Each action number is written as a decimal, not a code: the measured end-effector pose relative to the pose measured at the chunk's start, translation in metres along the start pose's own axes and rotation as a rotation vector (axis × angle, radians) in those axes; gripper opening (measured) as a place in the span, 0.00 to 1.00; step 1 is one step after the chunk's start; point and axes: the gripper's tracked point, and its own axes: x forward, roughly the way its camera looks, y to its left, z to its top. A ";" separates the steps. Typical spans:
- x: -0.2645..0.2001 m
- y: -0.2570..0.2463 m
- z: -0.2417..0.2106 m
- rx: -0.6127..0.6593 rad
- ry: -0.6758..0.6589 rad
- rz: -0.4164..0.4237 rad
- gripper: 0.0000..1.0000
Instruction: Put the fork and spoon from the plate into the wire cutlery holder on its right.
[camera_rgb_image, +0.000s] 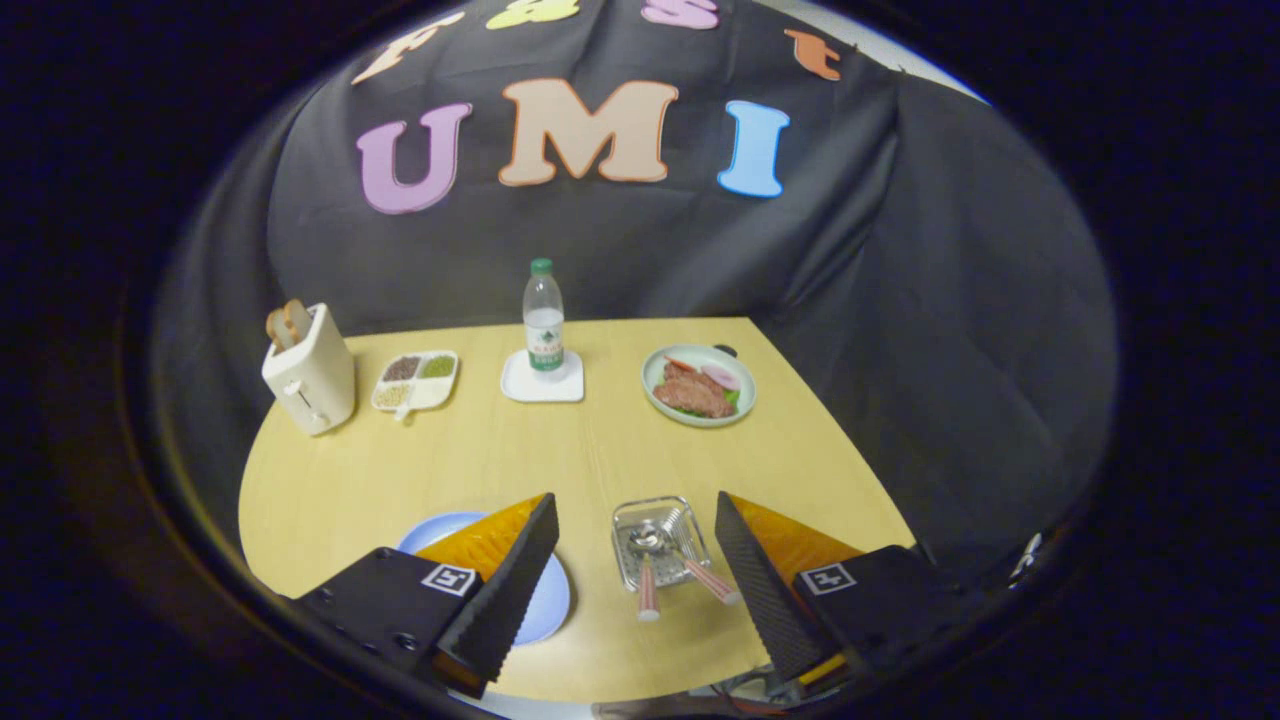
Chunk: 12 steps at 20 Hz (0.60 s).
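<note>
Even overhead light, soft shadows, fisheye-warped edges

A pale wood table (480, 470) carries a light blue plate (545, 605), a silver wire holder (655, 525) with pink-handled cutlery (648, 592), a cream toaster (312, 375), a green-capped clear bottle (543, 315), and a pale green dish (700, 415).

Single fisheye view, mounted on the gripper (637, 545), looking forward along its two spread-apart fingers and angled down from well above the round pale wooden table (480, 460). Faces the black cloth booth wall (900, 300) behind the table. Near field: square wire cutlery holder (658, 540) between the fingers; far edge of table near the wall.
</note>
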 end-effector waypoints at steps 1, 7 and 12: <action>-0.002 0.006 0.005 0.037 -0.049 0.030 1.00; -0.014 0.009 -0.003 0.063 -0.181 0.079 1.00; -0.021 0.010 -0.020 0.019 -0.185 0.069 1.00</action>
